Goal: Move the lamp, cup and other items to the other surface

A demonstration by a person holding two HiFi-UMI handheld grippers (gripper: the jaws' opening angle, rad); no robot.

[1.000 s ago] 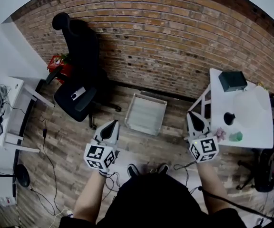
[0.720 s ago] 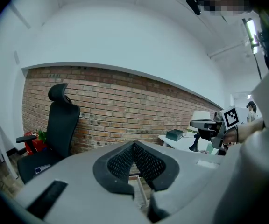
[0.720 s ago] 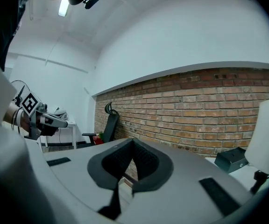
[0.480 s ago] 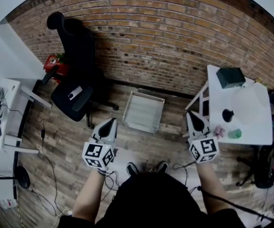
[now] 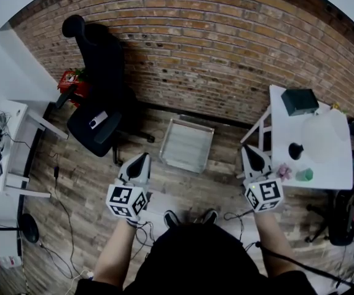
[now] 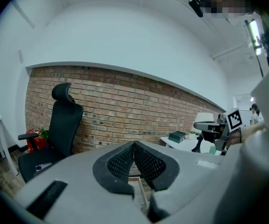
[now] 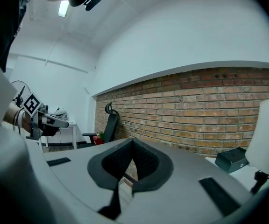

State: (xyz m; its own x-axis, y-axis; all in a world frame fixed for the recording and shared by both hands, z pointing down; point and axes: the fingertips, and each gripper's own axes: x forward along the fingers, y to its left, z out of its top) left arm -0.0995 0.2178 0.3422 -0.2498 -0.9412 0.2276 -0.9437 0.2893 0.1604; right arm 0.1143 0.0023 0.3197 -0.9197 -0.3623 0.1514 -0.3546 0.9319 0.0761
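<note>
Starting with the head view, one lamp (image 5: pixel 295 150), one green cup (image 5: pixel 305 175), one black box (image 5: pixel 299 101) and one small pink item (image 5: pixel 284 172) are counted on the white table (image 5: pixel 281 128) at the right. The right gripper (image 5: pixel 251 154) is held just beside that table. The left gripper (image 5: pixel 141 163) is held over the floor, well apart from it.

From the left gripper view, the jaws are seen pressed together with nothing between them. The lamp and box are made out far off to the right.

From the right gripper view, the jaws are likewise seen closed and empty, with the lamp's white shade at the right edge.

The lamp is judged top-heavy and its shade easily dented, so the slim stem above the base is the likely hold. The cup is judged light and stiff, best taken across its wall.
</note>
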